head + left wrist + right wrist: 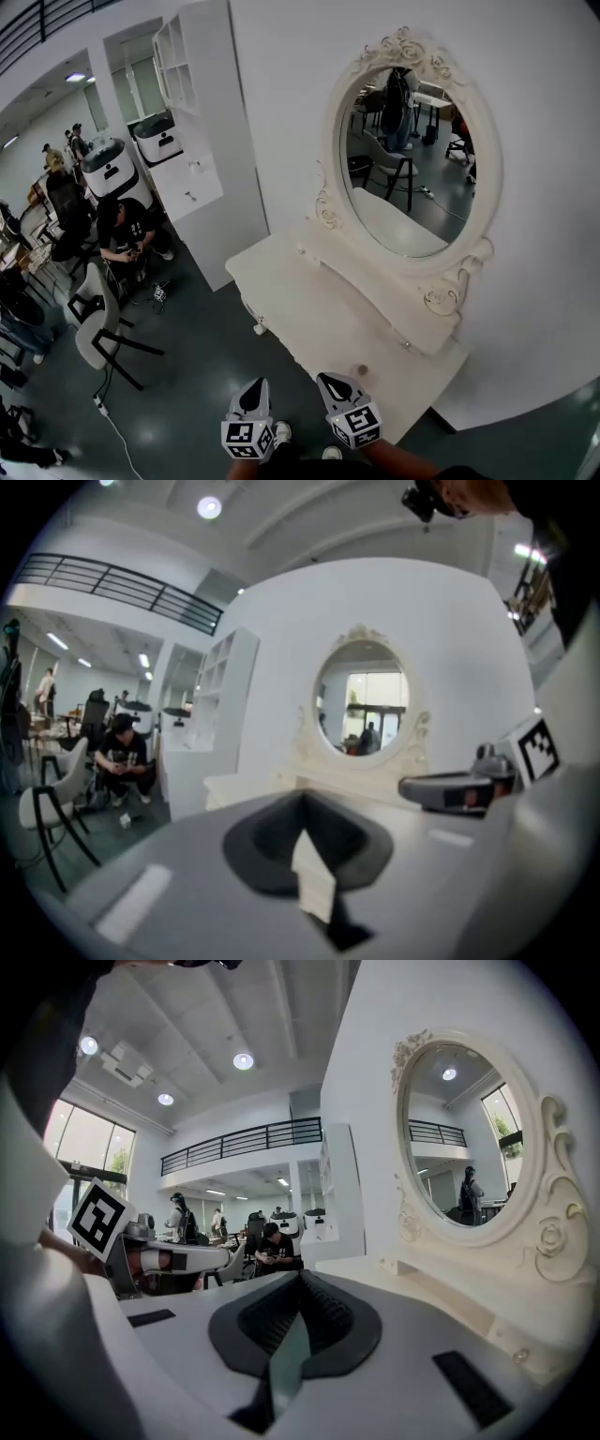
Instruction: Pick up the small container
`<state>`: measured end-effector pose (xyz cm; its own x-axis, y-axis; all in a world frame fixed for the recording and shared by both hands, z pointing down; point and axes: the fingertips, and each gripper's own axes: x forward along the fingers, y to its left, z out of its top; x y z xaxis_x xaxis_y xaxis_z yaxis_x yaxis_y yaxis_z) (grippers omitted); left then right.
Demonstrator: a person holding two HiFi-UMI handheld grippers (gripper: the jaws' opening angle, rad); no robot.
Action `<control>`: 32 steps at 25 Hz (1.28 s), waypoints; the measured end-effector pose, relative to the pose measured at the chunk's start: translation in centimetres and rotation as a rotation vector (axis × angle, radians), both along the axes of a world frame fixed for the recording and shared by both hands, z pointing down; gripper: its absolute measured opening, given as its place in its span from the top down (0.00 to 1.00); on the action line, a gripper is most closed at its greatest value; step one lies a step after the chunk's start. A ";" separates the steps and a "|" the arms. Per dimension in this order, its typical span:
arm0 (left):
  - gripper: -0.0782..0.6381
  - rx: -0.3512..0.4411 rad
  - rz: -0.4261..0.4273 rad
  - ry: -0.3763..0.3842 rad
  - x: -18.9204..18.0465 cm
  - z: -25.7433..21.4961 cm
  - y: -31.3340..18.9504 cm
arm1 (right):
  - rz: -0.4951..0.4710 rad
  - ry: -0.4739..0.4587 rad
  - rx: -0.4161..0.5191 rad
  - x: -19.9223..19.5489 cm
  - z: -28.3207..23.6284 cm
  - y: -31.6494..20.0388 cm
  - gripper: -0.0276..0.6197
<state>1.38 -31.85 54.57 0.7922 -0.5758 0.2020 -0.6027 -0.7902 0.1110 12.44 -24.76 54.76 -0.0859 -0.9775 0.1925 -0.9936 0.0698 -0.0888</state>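
Closed right gripper (329, 382) hovers near small container (357, 370).

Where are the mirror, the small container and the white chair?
mirror (412, 169): head view, middle of the glass.
container (358, 369): head view, its top, on the dresser.
chair (98, 323): head view, its white back.

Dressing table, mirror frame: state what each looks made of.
Dressing table: likely painted wood or board; smooth matte cream top, no grain visible. Mirror frame: carved wood or moulded resin, cannot tell which; same cream finish, with raised rose and scroll ornaments.
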 end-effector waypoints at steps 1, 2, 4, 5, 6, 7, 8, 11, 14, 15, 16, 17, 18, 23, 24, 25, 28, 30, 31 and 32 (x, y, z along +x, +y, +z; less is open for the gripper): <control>0.88 -0.001 0.021 0.002 0.7 0.1 -0.5 | 0.019 0.004 -0.002 0.6 0.1 -0.3 0.95; 0.88 -0.002 0.045 0.001 1.4 0.1 -0.9 | 0.040 0.007 -0.004 1.2 0.1 -0.5 0.95; 0.88 -0.005 0.095 -0.004 2.7 0.4 -1.5 | 0.083 0.008 -0.005 2.3 0.1 -1.1 0.95; 0.88 -0.006 0.119 -0.006 3.3 0.4 -1.9 | 0.104 0.008 -0.004 2.7 0.1 -1.4 0.95; 0.88 -0.005 0.143 -0.003 3.9 0.4 -2.3 | 0.123 0.009 -0.002 3.1 -0.1 -1.8 0.95; 0.88 -0.001 0.166 0.002 4.5 0.3 -2.7 | 0.140 0.014 -0.002 3.4 -0.3 -2.2 0.95; 0.88 0.003 0.189 0.009 5.2 0.1 -3.1 | 0.159 0.019 -0.002 3.8 -0.6 -2.6 0.95; 0.88 0.005 0.267 0.015 6.8 -0.2 -4.2 | 0.225 0.026 -0.006 4.9 -0.9 -3.4 0.95; 0.88 -0.003 0.342 0.013 8.2 0.1 -5.1 | 0.292 0.023 -0.015 5.3 -1.0 -3.6 0.95; 0.88 -0.005 0.366 0.014 8.7 0.3 -5.3 | 0.316 0.022 -0.017 5.5 -0.9 -3.6 0.95; 0.88 -0.004 0.390 0.014 9.2 0.4 -5.5 | 0.341 0.021 -0.018 5.6 -0.8 -3.6 0.95; 0.88 -0.003 0.416 0.015 9.6 0.4 -5.6 | 0.370 0.018 -0.017 5.7 -0.7 -3.5 0.95; 0.88 -0.002 0.446 0.017 10.0 0.5 -5.5 | 0.402 0.015 -0.015 5.9 -0.7 -3.3 0.95; 0.88 -0.012 0.624 0.024 12.3 1.5 -3.8 | 0.575 0.012 -0.019 6.7 -0.2 -1.2 0.95; 0.88 -0.008 0.657 0.017 12.8 2.0 -3.5 | 0.609 0.018 -0.021 6.9 -0.1 -0.7 0.95; 0.88 -0.003 0.688 0.006 13.3 2.5 -3.3 | 0.642 0.024 -0.022 7.1 -0.1 -0.2 0.95; 0.88 -0.026 0.778 -0.031 14.1 3.8 -1.9 | 0.726 0.034 -0.031 7.6 -0.1 1.6 0.95; 0.88 -0.045 0.830 -0.050 14.4 4.5 -0.5 | 0.768 0.031 -0.039 7.6 0.1 2.8 0.95; 0.88 -0.048 0.850 -0.059 14.5 4.8 0.1 | 0.784 0.028 -0.042 7.6 0.3 3.3 0.95; 0.88 -0.048 0.865 -0.064 14.6 5.1 0.7 | 0.797 0.026 -0.046 7.5 0.5 3.7 0.95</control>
<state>15.97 -31.17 59.69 0.9340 0.2339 0.2700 0.2017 -0.9691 0.1418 19.96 -21.02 55.26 0.6407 -0.7336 0.2265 -0.7444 -0.6658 -0.0508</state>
